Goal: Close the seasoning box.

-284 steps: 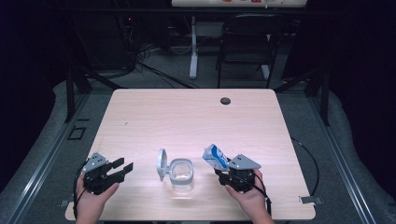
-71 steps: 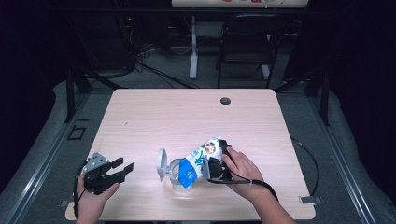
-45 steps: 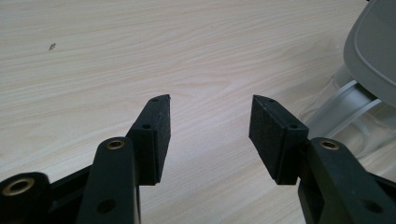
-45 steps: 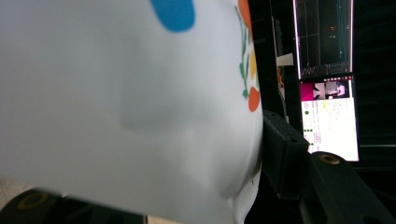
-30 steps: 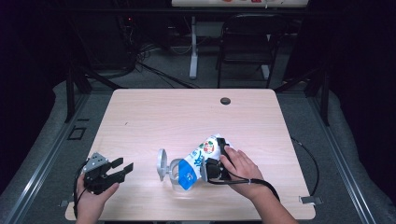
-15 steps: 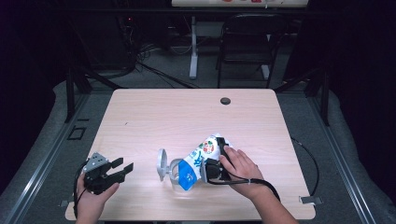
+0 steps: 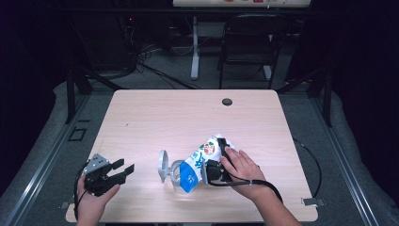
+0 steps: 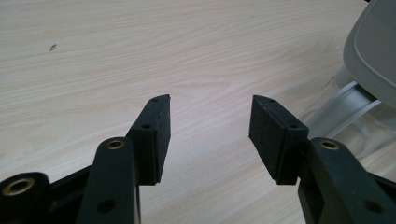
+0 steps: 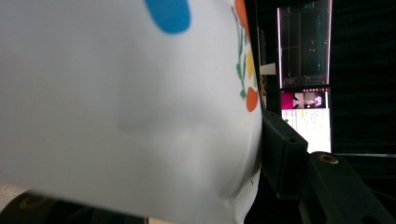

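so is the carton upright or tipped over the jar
Tipped. In the high view the carton, held in the right gripper, slants with its blue end down at the mouth of the clear jar. Whether anything pours cannot be told.

Right gripper view, my entries. Item one: white carton (image 9: 121,116), blurred with closeness, spreading from centre out to nine and twelve o'clock; blue patch at twelve, green stem with orange and yellow shapes toward one o'clock; its wall is dented near five o'clock. Item two: my right gripper (image 9: 254,163), one black jaw rising from four o'clock, pad pressed against the carton's side. Item three: lit screens (image 9: 306,74) at two o'clock, far off in a dark room.
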Demonstrator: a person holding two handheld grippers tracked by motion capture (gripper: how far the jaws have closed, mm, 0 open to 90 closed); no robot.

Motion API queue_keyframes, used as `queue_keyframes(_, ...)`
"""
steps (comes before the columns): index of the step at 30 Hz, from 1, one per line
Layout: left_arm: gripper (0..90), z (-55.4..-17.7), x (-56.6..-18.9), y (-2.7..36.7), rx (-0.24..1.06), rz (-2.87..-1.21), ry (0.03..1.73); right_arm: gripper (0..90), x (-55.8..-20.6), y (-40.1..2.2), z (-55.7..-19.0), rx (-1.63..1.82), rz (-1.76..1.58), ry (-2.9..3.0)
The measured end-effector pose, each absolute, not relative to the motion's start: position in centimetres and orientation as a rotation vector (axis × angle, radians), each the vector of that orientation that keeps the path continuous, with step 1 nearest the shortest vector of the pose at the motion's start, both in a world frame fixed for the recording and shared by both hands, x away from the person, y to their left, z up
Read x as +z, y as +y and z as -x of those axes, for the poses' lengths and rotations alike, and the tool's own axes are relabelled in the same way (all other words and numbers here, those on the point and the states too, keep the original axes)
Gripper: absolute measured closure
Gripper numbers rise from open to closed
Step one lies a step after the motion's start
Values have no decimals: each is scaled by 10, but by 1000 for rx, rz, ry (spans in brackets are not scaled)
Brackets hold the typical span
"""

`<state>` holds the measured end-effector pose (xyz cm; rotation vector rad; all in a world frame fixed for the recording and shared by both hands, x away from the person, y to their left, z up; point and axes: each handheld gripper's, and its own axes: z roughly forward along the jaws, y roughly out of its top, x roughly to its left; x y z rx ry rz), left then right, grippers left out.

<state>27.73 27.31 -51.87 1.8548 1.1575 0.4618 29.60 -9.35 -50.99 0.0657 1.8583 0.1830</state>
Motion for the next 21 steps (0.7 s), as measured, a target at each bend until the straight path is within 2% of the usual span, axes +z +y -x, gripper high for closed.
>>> queue_keyframes(21,490,-277,-519,273,463,-1851,1157,509,-507,-91,-297,163,-54,1858)
